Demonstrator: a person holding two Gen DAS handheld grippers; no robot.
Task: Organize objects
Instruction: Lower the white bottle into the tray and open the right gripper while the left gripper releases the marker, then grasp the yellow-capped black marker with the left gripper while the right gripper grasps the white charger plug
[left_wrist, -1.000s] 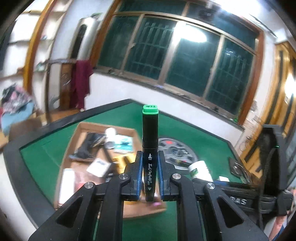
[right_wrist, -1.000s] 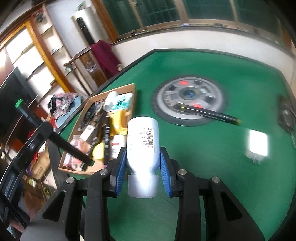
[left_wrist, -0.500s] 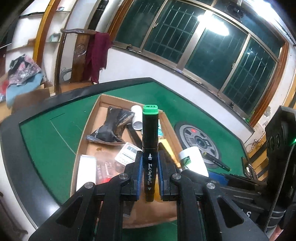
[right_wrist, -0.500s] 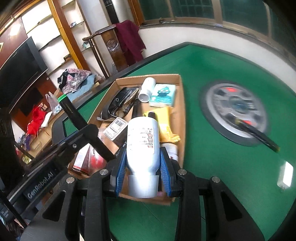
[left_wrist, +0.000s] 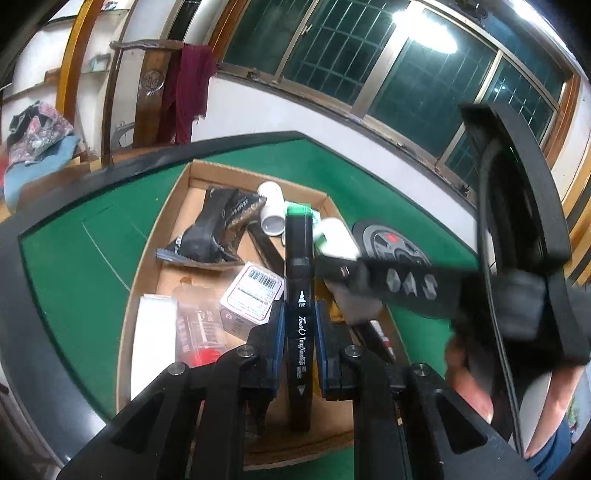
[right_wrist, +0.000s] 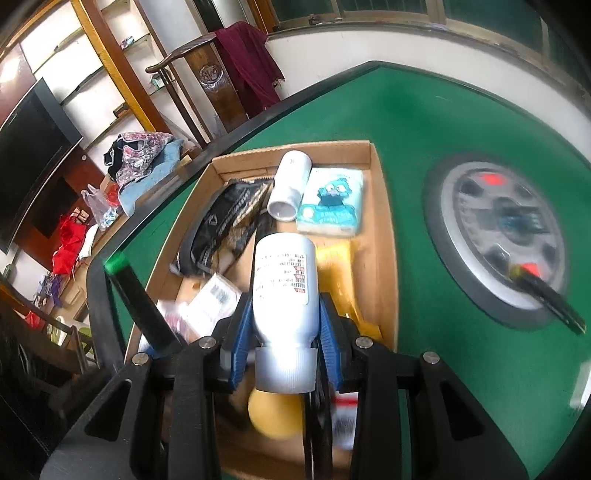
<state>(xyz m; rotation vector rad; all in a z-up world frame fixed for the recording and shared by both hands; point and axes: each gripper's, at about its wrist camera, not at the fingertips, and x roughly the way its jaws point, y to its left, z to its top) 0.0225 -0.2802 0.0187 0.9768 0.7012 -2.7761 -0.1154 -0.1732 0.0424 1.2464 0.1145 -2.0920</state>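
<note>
We grip a marker in our left tool and a white bottle in our right tool, both over the box; another marker lies at three o'clock on the worktop.

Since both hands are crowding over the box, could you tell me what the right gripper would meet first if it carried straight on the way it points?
Probably the clutter in the cardboard box: the right gripper, shut on the white bottle, aims down towards the yellow packet and black pouch. Depth is unclear, so which comes first is uncertain.
</note>
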